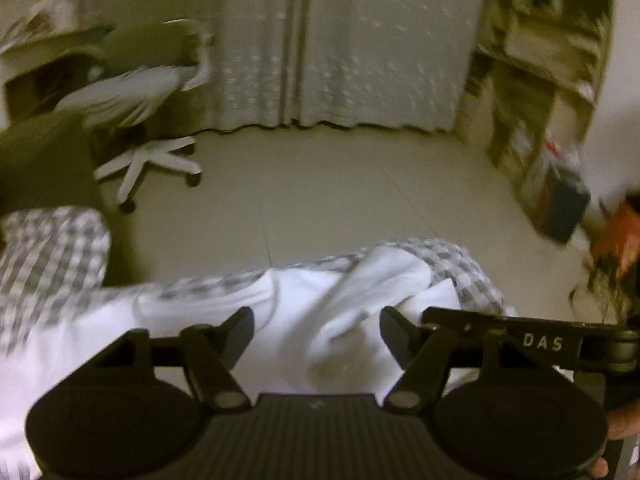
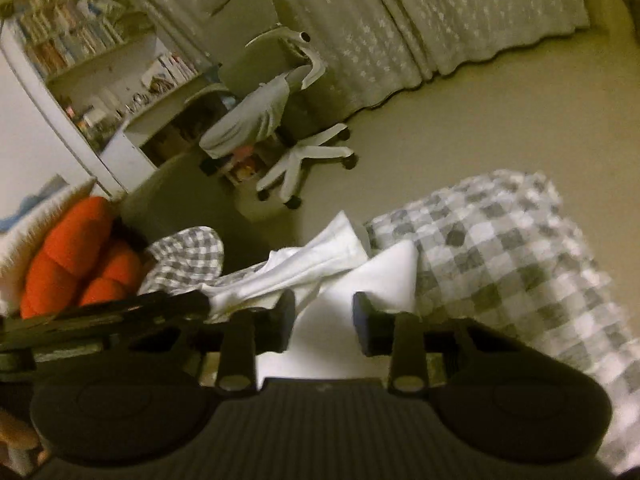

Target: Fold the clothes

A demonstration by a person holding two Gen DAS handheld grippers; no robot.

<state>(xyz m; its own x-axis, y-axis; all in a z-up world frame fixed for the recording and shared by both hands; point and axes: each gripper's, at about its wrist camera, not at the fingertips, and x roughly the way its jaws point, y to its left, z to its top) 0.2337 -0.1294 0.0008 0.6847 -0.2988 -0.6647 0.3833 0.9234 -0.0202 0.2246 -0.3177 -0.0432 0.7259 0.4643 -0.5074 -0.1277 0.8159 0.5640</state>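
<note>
A crumpled white garment (image 1: pixel 320 296) lies on a grey-and-white checked bed cover (image 1: pixel 52 248). My left gripper (image 1: pixel 317 330) hovers low over it, open. Its fingers stand wide apart, and a raised fold of the white cloth runs between them without touching the pads. In the right wrist view the same white garment (image 2: pixel 320 256) spreads over the checked cover (image 2: pixel 500 248). My right gripper (image 2: pixel 325 322) is open by a narrow gap, with white cloth showing in the gap. A folded corner of the cloth lies against its right finger (image 2: pixel 370 326).
A black bar marked DAS (image 1: pixel 540 340) crosses beside the left gripper's right finger. A white office chair (image 2: pixel 304 160) stands on the bare floor beyond the bed. An orange cushion (image 2: pixel 76 240) lies at the left. Curtains (image 1: pixel 340 60) and bookshelves (image 1: pixel 540 100) line the walls.
</note>
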